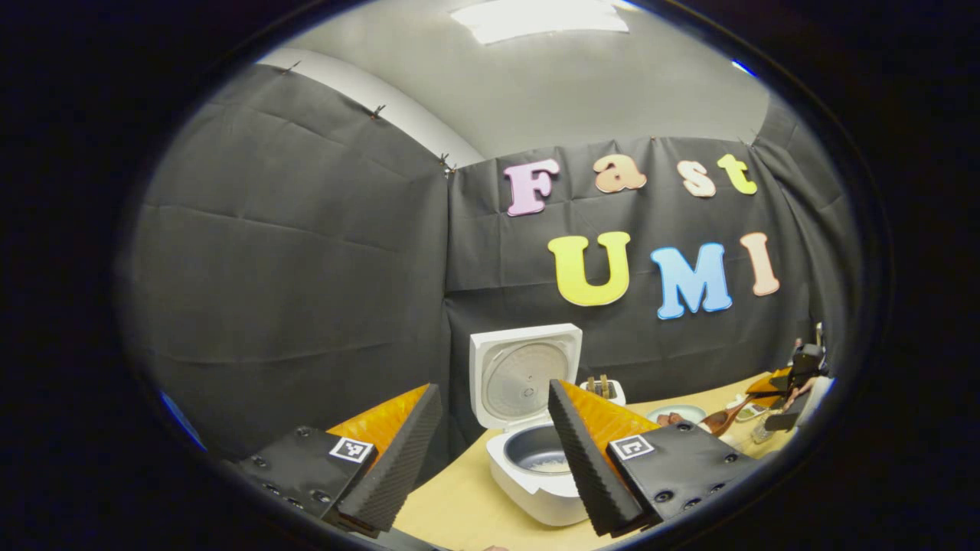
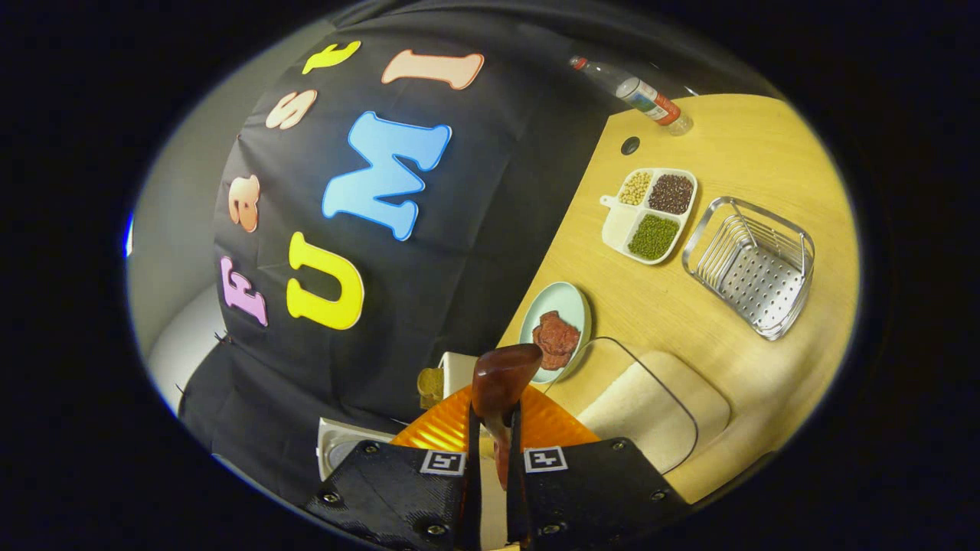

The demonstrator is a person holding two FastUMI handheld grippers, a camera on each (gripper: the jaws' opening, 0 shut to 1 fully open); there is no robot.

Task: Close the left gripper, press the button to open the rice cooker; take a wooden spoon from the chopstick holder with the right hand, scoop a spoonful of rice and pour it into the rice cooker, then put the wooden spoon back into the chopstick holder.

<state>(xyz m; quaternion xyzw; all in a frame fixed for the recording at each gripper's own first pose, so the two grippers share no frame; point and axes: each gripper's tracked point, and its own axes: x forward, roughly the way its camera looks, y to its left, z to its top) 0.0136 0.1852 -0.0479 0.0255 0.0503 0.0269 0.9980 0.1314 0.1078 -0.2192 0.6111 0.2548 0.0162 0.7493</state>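
The wooden spoon (image 2: 501, 383) is gripped between the closed fingers of the right gripper (image 2: 490, 451), its bowl raised in front of them. The rice cooker (image 1: 536, 459) is seen on the table (image 1: 459, 505) with its lid (image 1: 521, 375) standing open and some rice in the inner pot. The chopstick holder (image 1: 605, 390) is placed just behind the rice cooker. Before the rice cooker the left gripper (image 1: 490, 451) is held with its fingers wide apart, empty. Beyond the rice cooker, a plate (image 2: 563, 306) with a brown thing and a divided dish (image 2: 651, 214) of beans are seen.
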